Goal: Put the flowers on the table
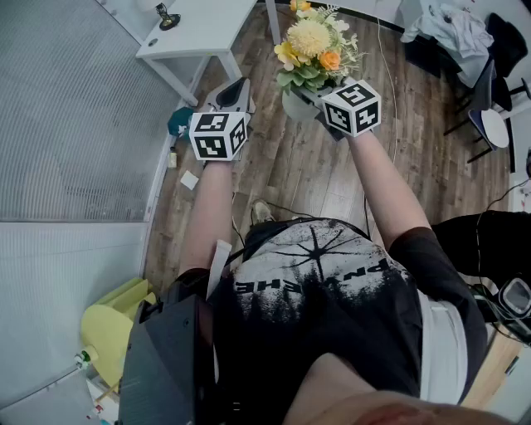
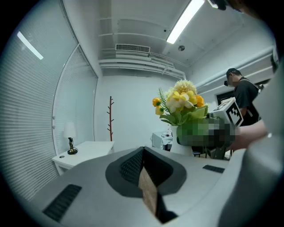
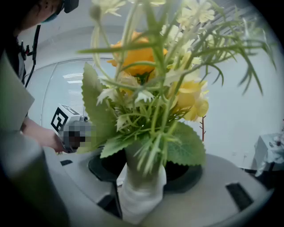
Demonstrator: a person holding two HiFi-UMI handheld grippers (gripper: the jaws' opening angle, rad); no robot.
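Observation:
A bunch of yellow, orange and cream flowers (image 1: 312, 43) stands upright in a white vase (image 3: 141, 193). My right gripper (image 3: 142, 188) is shut on the vase, one jaw on each side, and holds it up in the air above the wooden floor. In the head view the flowers hang just right of the white table (image 1: 203, 31). My left gripper (image 1: 235, 90) is level with the flowers and to their left, with its jaws together and nothing between them. In the left gripper view the flowers (image 2: 181, 105) sit at the right and the table (image 2: 84, 153) is ahead at the left.
A small lamp (image 1: 168, 17) stands on the table's far end. A teal object (image 1: 178, 121) lies on the floor by the table leg. Chairs (image 1: 489, 124) and a heap of clothes (image 1: 452, 29) are at the right. Another person (image 2: 242, 95) stands behind the flowers.

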